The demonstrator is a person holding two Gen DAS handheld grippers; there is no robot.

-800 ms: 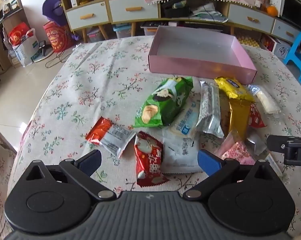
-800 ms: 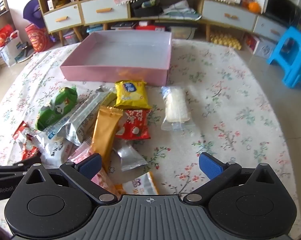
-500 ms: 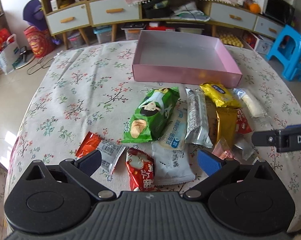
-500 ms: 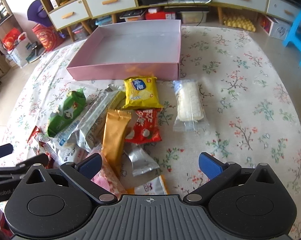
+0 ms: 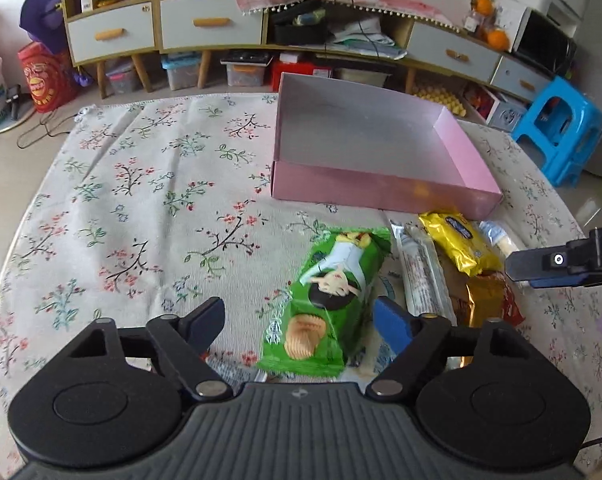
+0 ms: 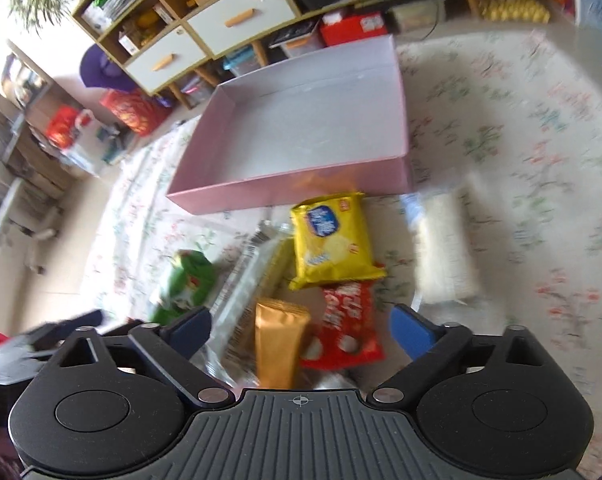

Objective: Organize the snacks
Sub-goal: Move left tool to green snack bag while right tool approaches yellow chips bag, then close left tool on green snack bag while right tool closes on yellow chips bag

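Snack packets lie in a heap on the floral tablecloth [image 5: 149, 184] in front of an empty pink box [image 5: 381, 188] [image 6: 293, 196]. My left gripper [image 5: 299, 320] hangs open over the green chip bag [image 5: 329, 296], which lies between its fingers, nearer the right one. A silver packet [image 5: 421, 272] and a yellow bag [image 5: 457, 240] lie to the right. My right gripper [image 6: 301, 326] is open above a gold packet [image 6: 279, 344] and a red packet [image 6: 349, 332]. The yellow bag [image 6: 329, 244] and a white cracker pack [image 6: 445, 264] lie beyond it. That view is blurred.
One finger of the right gripper [image 5: 561, 264] reaches in from the right in the left wrist view. A long cabinet with drawers [image 5: 209, 24] stands behind the table. A blue stool [image 5: 557, 128] sits on the floor at the right. Red bags [image 6: 133, 112] stand at the left.
My left gripper has moved forward over the green bag and its jaws have narrowed; the red packets have slipped out of its view. My right gripper has advanced and rolled over the gold and red packets.
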